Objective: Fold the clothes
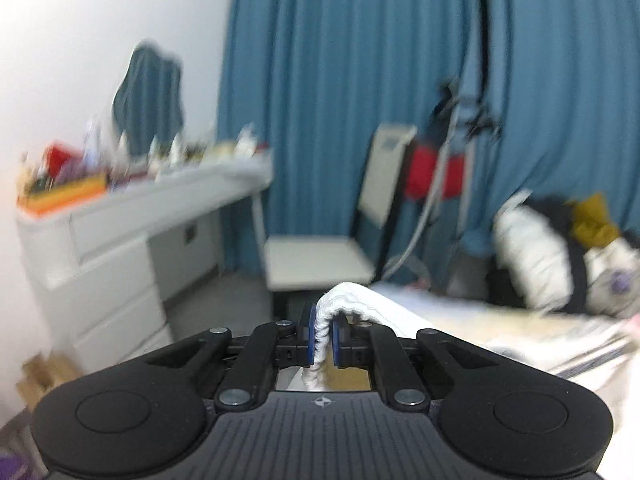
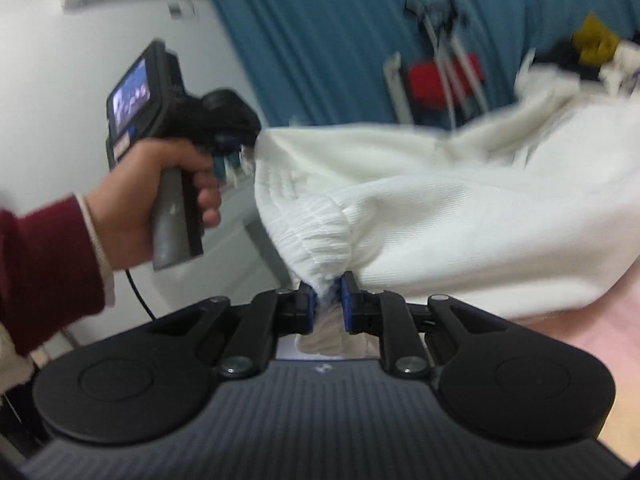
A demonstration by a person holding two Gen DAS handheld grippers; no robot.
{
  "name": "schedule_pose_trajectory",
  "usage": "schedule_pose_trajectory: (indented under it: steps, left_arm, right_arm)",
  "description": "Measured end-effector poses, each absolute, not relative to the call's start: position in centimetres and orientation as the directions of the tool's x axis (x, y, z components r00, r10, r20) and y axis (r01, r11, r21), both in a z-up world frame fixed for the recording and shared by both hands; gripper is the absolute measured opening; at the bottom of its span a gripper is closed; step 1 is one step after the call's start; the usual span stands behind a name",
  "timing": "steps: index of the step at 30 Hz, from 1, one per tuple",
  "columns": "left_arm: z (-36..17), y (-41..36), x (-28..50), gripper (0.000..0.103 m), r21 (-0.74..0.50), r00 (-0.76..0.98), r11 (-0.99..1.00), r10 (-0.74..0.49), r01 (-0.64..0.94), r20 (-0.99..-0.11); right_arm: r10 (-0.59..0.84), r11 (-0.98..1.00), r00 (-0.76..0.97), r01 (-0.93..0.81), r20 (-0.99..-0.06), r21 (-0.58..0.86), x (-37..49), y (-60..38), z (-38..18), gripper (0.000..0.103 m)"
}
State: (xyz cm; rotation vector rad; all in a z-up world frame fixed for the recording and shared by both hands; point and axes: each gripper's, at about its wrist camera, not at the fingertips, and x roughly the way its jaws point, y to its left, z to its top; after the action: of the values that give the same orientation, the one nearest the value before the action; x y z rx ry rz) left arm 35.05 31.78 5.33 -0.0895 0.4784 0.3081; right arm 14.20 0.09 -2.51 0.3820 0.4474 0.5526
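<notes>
Left gripper (image 1: 323, 338) and right gripper (image 2: 327, 306) are each closed on the ribbed hem of the white garment (image 2: 460, 216), which hangs ahead between them. Fabric appears soft, light and limp; grip the thicker ribbed edge.

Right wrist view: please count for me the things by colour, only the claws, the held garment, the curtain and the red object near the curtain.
Black: 2, right claw and left claw
White: 1, garment
Blue: 1, curtain
Red: 1, red object
Total: 5
</notes>
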Motion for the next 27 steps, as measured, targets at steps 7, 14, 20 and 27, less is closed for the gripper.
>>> schedule_pose_trajectory:
  steps: [7, 14, 20, 27]
  left_arm:
    - [-0.1, 35.1, 36.0, 0.01, -0.018, 0.807, 0.953, 0.246, -0.303, -0.536]
    - [1.3, 34.5, 30.4, 0.041, -0.03, 0.808, 0.959, 0.22, -0.281, -0.546]
    - [4.2, 32.6, 21.7, 0.077, -0.025, 0.833, 0.952, 0.253, -0.305, -0.492]
    - [6.9, 24.7, 13.6, 0.08, 0.003, 0.883, 0.987, 0.143, -0.159, -0.448]
  right_arm:
    - [0.596, 0.792, 0.679, -0.412, -0.428, 0.45, 17.3, 1.7, -7.4, 0.017]
    - [0.616, 0.782, 0.661, -0.448, -0.428, 0.434, 16.0, 0.1, -5.5, 0.042]
    - [0.594, 0.797, 0.695, -0.439, -0.406, 0.414, 12.5, -1.9, -3.5, 0.093]
    - [0.576, 0.814, 0.728, -0.468, -0.372, 0.344, 7.7, -6.9, 0.0, 0.092]
